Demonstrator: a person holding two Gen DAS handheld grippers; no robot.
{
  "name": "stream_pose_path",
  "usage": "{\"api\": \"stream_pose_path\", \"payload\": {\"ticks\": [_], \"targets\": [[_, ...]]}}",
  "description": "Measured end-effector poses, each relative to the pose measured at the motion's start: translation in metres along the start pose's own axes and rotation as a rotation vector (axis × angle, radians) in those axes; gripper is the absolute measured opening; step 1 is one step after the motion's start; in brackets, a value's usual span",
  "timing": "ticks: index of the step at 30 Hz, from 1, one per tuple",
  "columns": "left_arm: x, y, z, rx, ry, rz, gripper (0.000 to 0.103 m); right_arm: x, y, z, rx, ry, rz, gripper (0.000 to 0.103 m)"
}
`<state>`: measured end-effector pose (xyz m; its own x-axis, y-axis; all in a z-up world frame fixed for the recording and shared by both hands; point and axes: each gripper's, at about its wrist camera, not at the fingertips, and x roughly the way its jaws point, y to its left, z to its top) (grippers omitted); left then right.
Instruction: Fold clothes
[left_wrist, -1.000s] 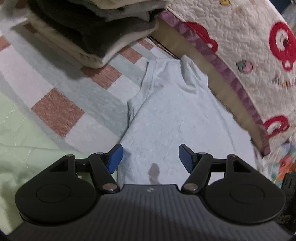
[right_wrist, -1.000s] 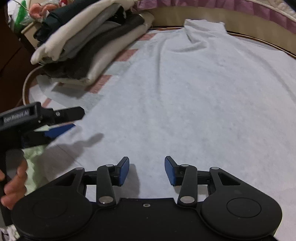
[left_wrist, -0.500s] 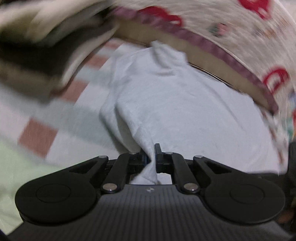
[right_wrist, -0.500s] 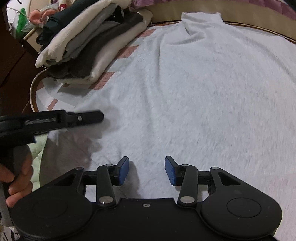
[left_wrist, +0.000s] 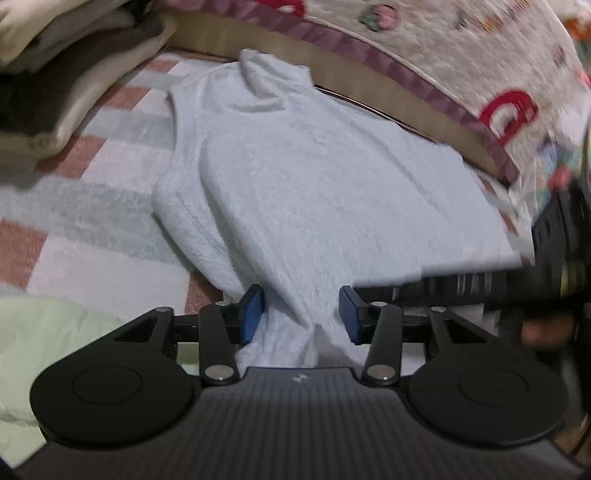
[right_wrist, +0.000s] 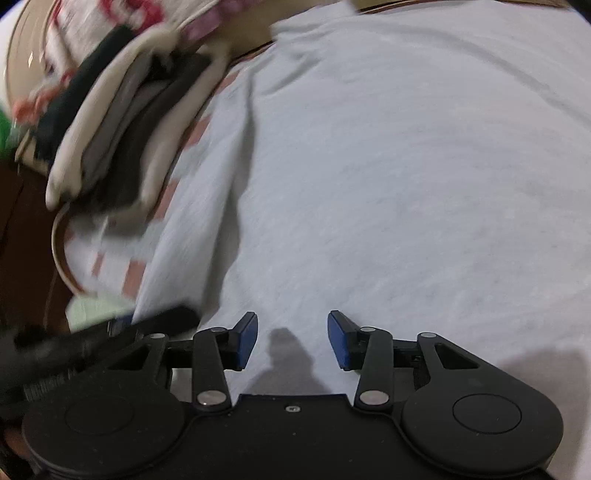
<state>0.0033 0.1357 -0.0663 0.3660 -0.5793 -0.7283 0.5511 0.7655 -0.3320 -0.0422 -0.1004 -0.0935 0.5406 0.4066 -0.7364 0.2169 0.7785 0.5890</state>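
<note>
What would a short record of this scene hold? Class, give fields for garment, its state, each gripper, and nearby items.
garment: pale grey shirt
state: left side folded over, lying on striped rug
left gripper: jaws just opening, shirt edge between them, not pinched
right gripper: open, above the shirt
nearby: pile of folded clothes, patterned quilt

Fuzzy matt cloth shirt (left_wrist: 332, 192) — quilted blanket (left_wrist: 461, 44), woven rug (left_wrist: 92, 206).
</note>
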Motion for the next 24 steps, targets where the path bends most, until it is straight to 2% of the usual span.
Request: {"api": "stream_pose_path", "payload": {"ticks": [2,6,8,10,12,16,17,18,19,22,24], "targets": [[0.004,-0.012,-0.003,0.072,0.014,0.026,0.05,-0.003,-0.006,0.007,0.032,-0.01,0.044,0.051],[0.009,-0.042,-0.011,0.303,0.051,0.109,0.057,0.001,-0.004,0.019,0.112,0.007,0.244,0.052],[0.005,-0.052,-0.018,0.416,0.056,0.14,0.059,0.008,0.003,0.022,0.119,0.031,0.287,0.058],[0.001,-0.054,-0.022,0.459,0.048,0.14,0.06,0.019,0.014,0.025,0.088,0.059,0.281,0.061],[0.001,-0.049,-0.02,0.425,0.054,0.124,0.06,0.032,0.024,0.028,0.045,0.088,0.266,0.061],[-0.006,-0.037,-0.012,0.374,0.071,0.061,0.06,0.057,0.034,0.036,0.015,0.149,0.3,0.059],[-0.01,-0.034,-0.01,0.365,0.075,0.04,0.06,0.057,0.03,0.035,0.022,0.141,0.297,0.053],[-0.013,-0.029,-0.007,0.343,0.079,0.013,0.06,0.057,0.027,0.035,0.028,0.133,0.294,0.028],[-0.019,-0.014,-0.002,0.248,0.078,-0.035,0.062,0.058,0.024,0.034,0.034,0.126,0.291,0.014],[-0.033,0.04,0.014,-0.105,0.033,-0.112,0.064,0.053,0.003,0.03,0.098,0.103,0.28,0.013],[-0.032,0.062,0.021,-0.22,0.003,-0.099,0.064,0.053,-0.004,0.027,0.116,0.109,0.274,0.013]]}}
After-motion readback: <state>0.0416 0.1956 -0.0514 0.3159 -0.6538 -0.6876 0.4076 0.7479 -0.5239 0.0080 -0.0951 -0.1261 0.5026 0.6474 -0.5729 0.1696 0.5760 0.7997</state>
